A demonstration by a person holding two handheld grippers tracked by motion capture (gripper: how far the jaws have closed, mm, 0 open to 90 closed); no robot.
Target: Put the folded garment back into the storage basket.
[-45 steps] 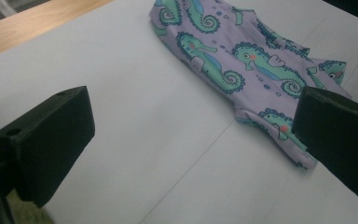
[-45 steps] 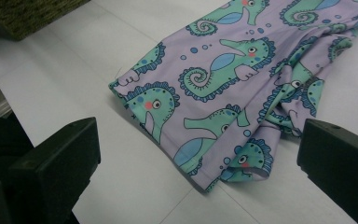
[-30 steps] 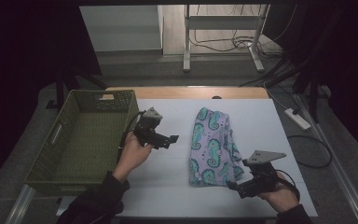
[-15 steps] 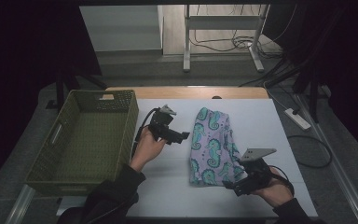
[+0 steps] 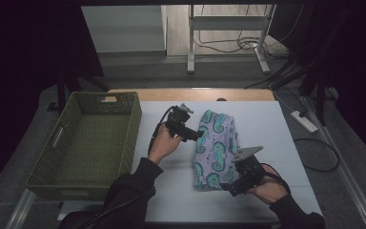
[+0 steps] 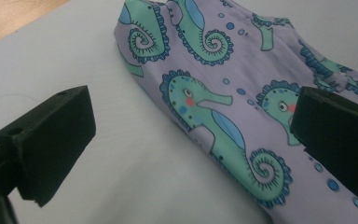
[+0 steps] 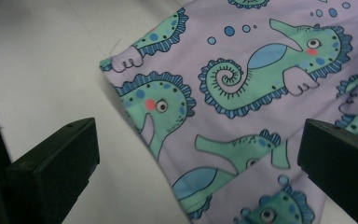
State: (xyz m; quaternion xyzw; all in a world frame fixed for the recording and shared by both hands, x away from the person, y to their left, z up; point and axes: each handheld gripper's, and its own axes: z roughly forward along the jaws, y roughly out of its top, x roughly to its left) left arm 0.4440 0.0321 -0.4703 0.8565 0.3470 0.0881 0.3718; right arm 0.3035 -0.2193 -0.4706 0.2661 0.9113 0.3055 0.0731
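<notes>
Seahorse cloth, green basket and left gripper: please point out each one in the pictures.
Seahorse cloth (image 5: 215, 148), high view, on the middle of the printed fabric.
Green basket (image 5: 132, 125), high view, on its right wall.
Left gripper (image 5: 196, 135), high view, between its fingertips at the cloth's left edge.

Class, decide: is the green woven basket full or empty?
Empty: the green woven basket shows only its bare mesh floor, and the lilac seahorse-print cloth lies outside it on the table.

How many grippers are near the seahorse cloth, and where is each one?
2. The left gripper is at the left edge of the seahorse cloth, open. The right gripper is at the cloth's near right corner, also open.
</notes>
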